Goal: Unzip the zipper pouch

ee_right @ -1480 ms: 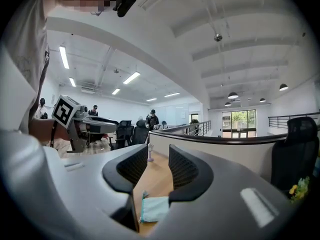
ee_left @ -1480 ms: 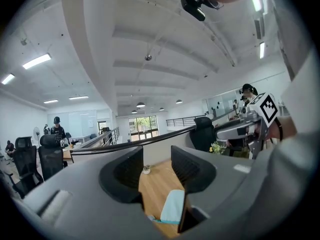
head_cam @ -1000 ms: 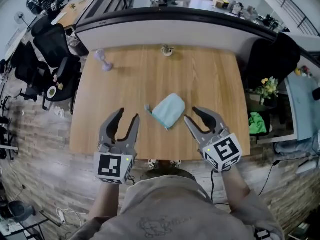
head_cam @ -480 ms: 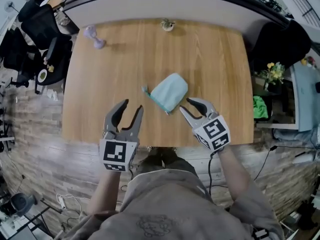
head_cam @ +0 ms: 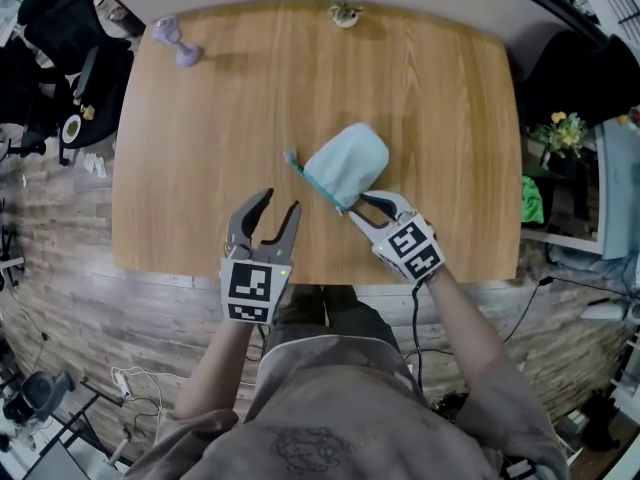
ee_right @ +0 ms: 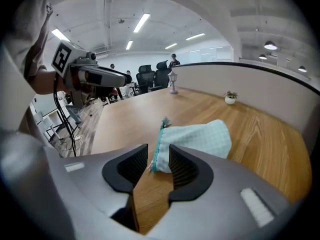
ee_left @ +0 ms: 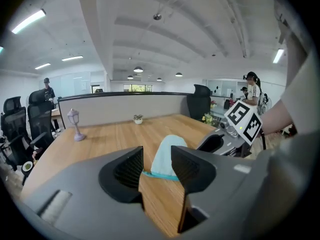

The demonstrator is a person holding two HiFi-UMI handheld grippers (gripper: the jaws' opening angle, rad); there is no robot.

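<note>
A pale teal zipper pouch (head_cam: 347,164) lies on the wooden table (head_cam: 200,148), its darker teal zipper edge facing left. My right gripper (head_cam: 357,206) is open, and the pouch's near corner sits right at its fingertips. In the right gripper view the pouch (ee_right: 200,139) fills the space just ahead of the right gripper (ee_right: 158,160), with the zipper end at the gap's mouth. My left gripper (head_cam: 277,206) is open and empty, a little left of and nearer than the pouch. The left gripper (ee_left: 156,161) frames the pouch (ee_left: 167,156) between its jaws, some way off.
A small purple lamp figure (head_cam: 171,41) stands at the table's far left corner, and a little potted plant (head_cam: 345,12) at the far edge. Office chairs (head_cam: 60,28) stand off the left side. The table's near edge runs just under both grippers.
Both grippers moved forward over the table toward the pouch. The right gripper closed the distance to the pouch's near corner and its jaws narrowed. The pouch stayed put.
</note>
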